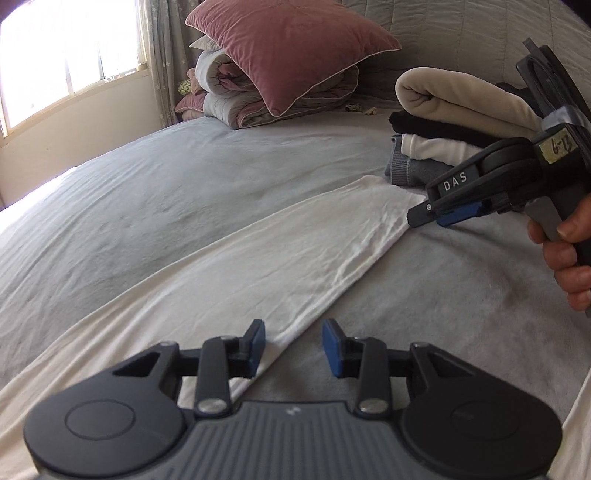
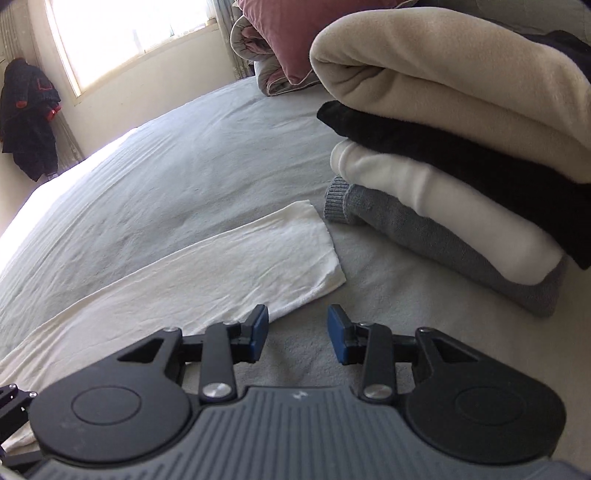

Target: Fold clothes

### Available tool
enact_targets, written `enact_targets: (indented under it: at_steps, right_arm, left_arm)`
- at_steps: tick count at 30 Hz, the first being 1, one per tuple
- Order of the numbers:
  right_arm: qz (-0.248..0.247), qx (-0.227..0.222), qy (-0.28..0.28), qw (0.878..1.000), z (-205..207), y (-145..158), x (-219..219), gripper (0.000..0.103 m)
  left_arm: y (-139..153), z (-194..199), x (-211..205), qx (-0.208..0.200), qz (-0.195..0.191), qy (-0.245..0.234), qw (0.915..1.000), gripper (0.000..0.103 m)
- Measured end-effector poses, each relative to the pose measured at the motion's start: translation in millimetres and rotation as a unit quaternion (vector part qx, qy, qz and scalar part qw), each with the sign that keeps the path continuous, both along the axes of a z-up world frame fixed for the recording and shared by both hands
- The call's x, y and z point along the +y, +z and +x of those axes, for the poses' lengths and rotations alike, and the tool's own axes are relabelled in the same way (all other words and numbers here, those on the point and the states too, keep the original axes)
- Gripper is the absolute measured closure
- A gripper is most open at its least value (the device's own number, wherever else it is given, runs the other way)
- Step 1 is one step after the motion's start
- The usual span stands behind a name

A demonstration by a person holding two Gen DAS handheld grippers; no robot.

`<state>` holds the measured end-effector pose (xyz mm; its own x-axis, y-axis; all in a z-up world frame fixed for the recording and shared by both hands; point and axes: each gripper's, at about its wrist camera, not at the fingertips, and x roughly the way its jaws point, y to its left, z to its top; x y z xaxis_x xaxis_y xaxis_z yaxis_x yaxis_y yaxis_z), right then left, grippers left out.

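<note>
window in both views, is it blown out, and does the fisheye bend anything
Left wrist view: window washes out to white and the bed bulges in a curve. Right wrist view: window is equally overexposed, glare spills onto the bed's far edge, and the folded stack looms stretched.

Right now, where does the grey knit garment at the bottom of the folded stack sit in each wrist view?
Left wrist view: the grey knit garment sits right of centre, under the stack, just above the right gripper.
Right wrist view: it runs across the right half, lowest layer, ribbed cuff pointing left.
Shared landmark: the white sleeve end lying on the bed just beside that cuff.
</note>
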<state>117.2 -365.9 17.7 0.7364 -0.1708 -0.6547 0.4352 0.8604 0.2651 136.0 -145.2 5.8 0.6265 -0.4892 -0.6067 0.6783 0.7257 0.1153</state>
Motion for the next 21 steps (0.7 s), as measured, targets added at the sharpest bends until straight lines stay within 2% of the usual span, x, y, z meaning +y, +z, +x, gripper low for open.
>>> enact_targets:
  at_steps: [2,3,4,5,6,8,11,14,16,17,18,20,21]
  right_arm:
    - [0.001,-0.011,-0.004,1.0,2.3,-1.1,-0.2,0.065]
    - [-0.003,-0.017,-0.004,1.0,4.0,-0.5,-0.6,0.066]
    - [-0.008,-0.023,-0.005,1.0,4.7,-0.3,-0.7,0.072]
    - [-0.018,-0.025,-0.002,1.0,7.4,-1.0,-0.1,0.092]
    - [-0.031,-0.023,-0.003,0.999,9.2,-2.8,-0.6,0.101]
    - [-0.057,-0.022,-0.016,0.998,7.3,-2.6,-2.8,0.102]
    - [-0.103,-0.001,-0.027,0.994,7.5,-1.7,-3.0,0.103]
    - [-0.119,0.013,-0.012,0.993,9.5,-2.3,-0.8,0.101]
    - [-0.119,0.015,-0.006,0.993,8.0,1.2,0.9,0.098]
    - [-0.122,0.013,-0.006,0.992,6.8,3.5,1.5,0.088]
    - [-0.125,0.012,-0.005,0.992,5.6,5.7,2.2,0.087]
    - [-0.134,0.007,0.0,0.991,5.6,10.8,5.6,0.085]
    - [-0.138,0.004,0.004,0.99,4.2,13.4,8.1,0.077]
  left_arm:
    - [-1.9,0.3,-4.1,-0.003,-0.005,0.01,0.9999,0.069]
    - [-2.6,0.4,-7.1,-0.005,-0.006,0.014,0.9999,0.075]
    - [-3.4,0.2,-10.7,-0.007,-0.006,0.015,0.9999,0.08]
    - [-4.2,-0.4,-15.1,-0.01,-0.005,0.016,0.9998,0.091]
    - [-4.0,-1.0,-19.1,-0.014,-0.006,0.02,0.9997,0.102]
    - [-2.5,-1.1,-24.9,-0.014,-0.019,0.024,0.9994,0.102]
    - [-3.2,4.4,-27.8,0.017,-0.05,0.03,0.9981,0.102]
    - [-4.3,8.4,-25.9,0.028,-0.055,0.034,0.9975,0.098]
    - [0.8,8.1,-20.1,0.028,-0.06,0.039,0.997,0.088]
    - [4.7,7.0,-15.8,0.024,-0.062,0.042,0.9969,0.072]
    - [8.6,5.8,-11.4,0.02,-0.064,0.044,0.9968,0.061]
    - [17.2,4.6,-0.2,0.013,-0.065,0.05,0.9965,0.06]
    - [21.8,5.1,7.6,0.009,-0.063,0.054,0.9965,0.059]
